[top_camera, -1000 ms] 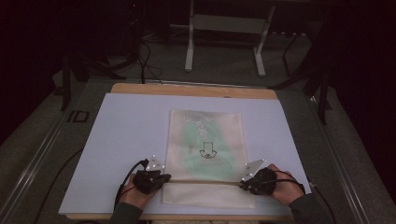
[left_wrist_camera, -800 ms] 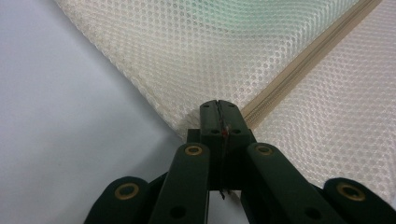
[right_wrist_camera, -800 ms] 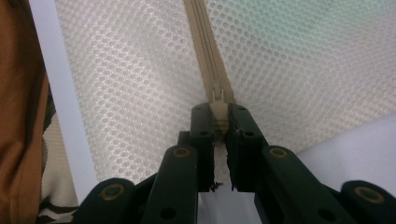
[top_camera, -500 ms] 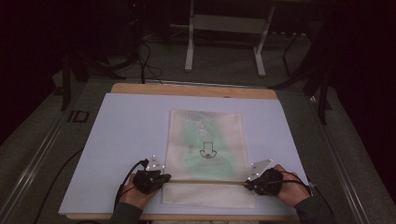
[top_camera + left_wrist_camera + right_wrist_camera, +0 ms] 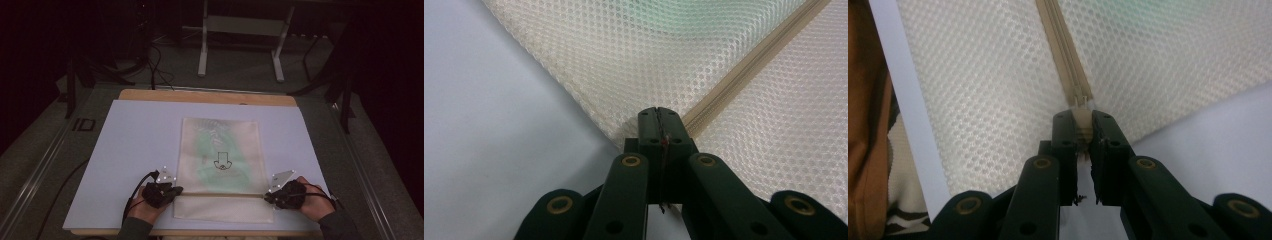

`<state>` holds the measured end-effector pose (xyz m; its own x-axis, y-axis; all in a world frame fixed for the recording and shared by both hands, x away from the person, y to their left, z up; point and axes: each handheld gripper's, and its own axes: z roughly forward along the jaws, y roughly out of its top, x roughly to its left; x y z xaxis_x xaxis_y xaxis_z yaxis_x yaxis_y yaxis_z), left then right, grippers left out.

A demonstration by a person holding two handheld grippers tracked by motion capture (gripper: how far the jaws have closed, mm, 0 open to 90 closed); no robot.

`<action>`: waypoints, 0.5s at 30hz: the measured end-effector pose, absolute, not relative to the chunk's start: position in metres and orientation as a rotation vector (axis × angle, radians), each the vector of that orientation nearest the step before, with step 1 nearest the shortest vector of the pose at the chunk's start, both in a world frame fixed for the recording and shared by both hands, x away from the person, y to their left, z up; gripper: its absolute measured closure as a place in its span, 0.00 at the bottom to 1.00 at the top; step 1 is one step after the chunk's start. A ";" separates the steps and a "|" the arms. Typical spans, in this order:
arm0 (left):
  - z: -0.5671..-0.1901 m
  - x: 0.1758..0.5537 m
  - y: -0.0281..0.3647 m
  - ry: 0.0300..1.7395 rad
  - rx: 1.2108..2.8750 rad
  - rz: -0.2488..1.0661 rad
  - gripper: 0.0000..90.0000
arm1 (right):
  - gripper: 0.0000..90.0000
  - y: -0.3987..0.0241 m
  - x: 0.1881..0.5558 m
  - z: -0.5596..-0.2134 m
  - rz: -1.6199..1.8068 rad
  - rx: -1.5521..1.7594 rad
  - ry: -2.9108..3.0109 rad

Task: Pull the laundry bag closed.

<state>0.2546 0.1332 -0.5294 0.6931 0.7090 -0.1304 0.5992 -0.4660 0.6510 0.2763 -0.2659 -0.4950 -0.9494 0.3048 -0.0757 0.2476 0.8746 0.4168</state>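
Observation:
A cream mesh bag (image 5: 220, 150) lies flat on the white board (image 5: 130, 145), with something pale green inside and a small black print on it. A tan zipper (image 5: 220, 195) runs across the bag near its front end. My left gripper (image 5: 177, 190) is shut on the bag's left edge at the zipper's end; up close its jaws (image 5: 657, 112) meet on the mesh where the zipper (image 5: 744, 65) starts. My right gripper (image 5: 266, 196) is at the zipper's right end, and its jaws (image 5: 1081, 117) are shut on the tan zipper slider (image 5: 1081, 126) below the zipper (image 5: 1063, 50).
The board rests on a wooden table whose far edge (image 5: 200, 96) shows. Beyond it on the floor stand metal frame legs (image 5: 202, 55) and dark cables. A cable (image 5: 135, 192) trails from the left gripper. The board's front edge lies just under both hands.
My right gripper has shifted slightly to the right along the zipper line to the bag's right edge. The left gripper has stayed in place.

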 end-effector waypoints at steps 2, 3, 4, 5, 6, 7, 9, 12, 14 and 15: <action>-0.529 0.255 0.133 0.996 2.212 0.206 0.99 | 0.92 -0.267 0.276 -0.495 0.627 0.438 2.905; -0.529 0.255 0.133 0.997 2.212 0.206 0.99 | 0.92 -0.266 0.277 -0.495 0.625 0.436 2.906; -0.529 0.254 0.133 0.997 2.212 0.206 0.99 | 0.92 -0.266 0.277 -0.495 0.622 0.435 2.905; -0.529 0.254 0.133 0.997 2.212 0.206 0.99 | 0.92 -0.266 0.277 -0.495 0.622 0.435 2.905; -0.529 0.254 0.133 0.998 2.211 0.202 0.99 | 0.92 -0.266 0.277 -0.495 0.621 0.435 2.906; -0.530 0.254 0.133 1.000 2.209 0.200 0.99 | 0.92 -0.267 0.278 -0.494 0.625 0.438 2.903; -0.530 0.255 0.134 1.003 2.204 0.192 0.99 | 0.92 -0.267 0.278 -0.494 0.624 0.447 2.894; -0.529 0.255 0.134 1.006 2.205 0.193 0.99 | 0.92 -0.267 0.280 -0.495 0.625 0.450 2.891; -0.529 0.255 0.134 1.007 2.205 0.194 0.99 | 0.91 -0.267 0.280 -0.496 0.629 0.462 2.892; -0.530 0.255 0.134 1.007 2.204 0.193 0.99 | 0.91 -0.266 0.279 -0.496 0.625 0.464 2.896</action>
